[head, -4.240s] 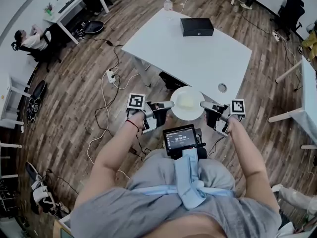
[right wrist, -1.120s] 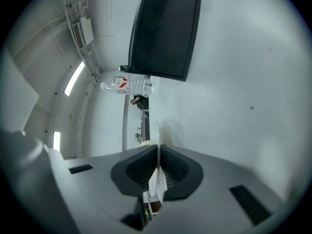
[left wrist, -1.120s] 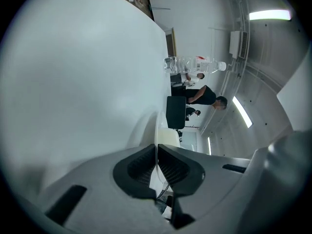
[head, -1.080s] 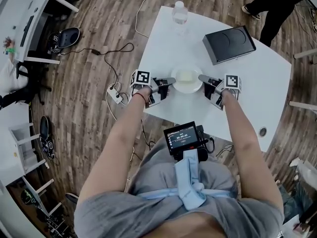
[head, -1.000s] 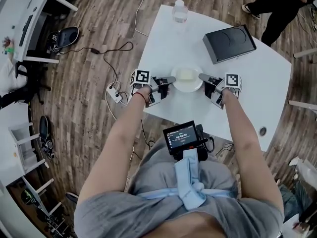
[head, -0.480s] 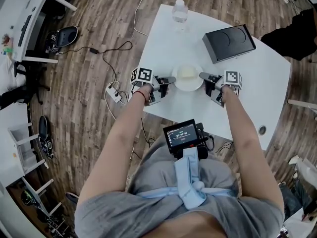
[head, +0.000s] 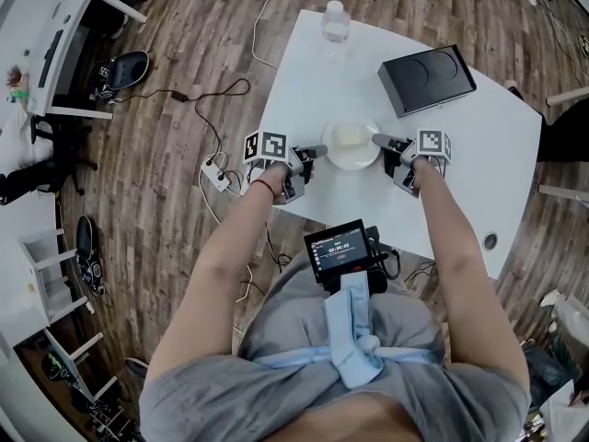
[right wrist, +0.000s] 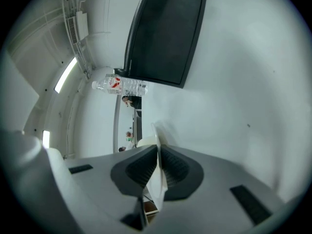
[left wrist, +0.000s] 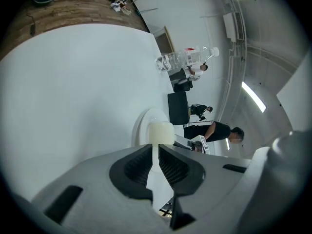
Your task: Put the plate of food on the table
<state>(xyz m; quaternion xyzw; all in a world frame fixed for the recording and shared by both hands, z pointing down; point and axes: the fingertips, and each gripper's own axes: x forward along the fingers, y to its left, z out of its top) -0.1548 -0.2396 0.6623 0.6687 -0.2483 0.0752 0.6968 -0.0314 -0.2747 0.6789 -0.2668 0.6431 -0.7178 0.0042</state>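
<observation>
The jaws of the left gripper (left wrist: 155, 149) are pressed together on the left rim of the plate (left wrist: 142, 128), with only the thin white edge between the ribbed pads; the jaws of the right gripper (right wrist: 158, 151) are closed in the same way on the opposite rim, which shows edge-on between them. From above, the left gripper (head: 314, 152) and the right gripper (head: 381, 142) hold the plate (head: 355, 163) from both sides; each carries its cube with square markers on the outer side, and a bare forearm reaches back to the person from each.

On the plate lies a pale yellow block of food (head: 347, 136), which stands up just beyond the left jaws (left wrist: 161, 132). The plate is low over the white table (head: 442, 164), near its left near edge; I cannot tell if its bottom touches the top.

Farther on the table, to the right, is a black box (head: 426, 79); at the far edge stands a clear water bottle (head: 335, 21), well apart from the plate. A small device with a lit screen (head: 338, 251) is fixed at the person's chest. To the left of the table, on the wooden floor (head: 166, 247), a white power strip (head: 213, 175) lies with its cables.
</observation>
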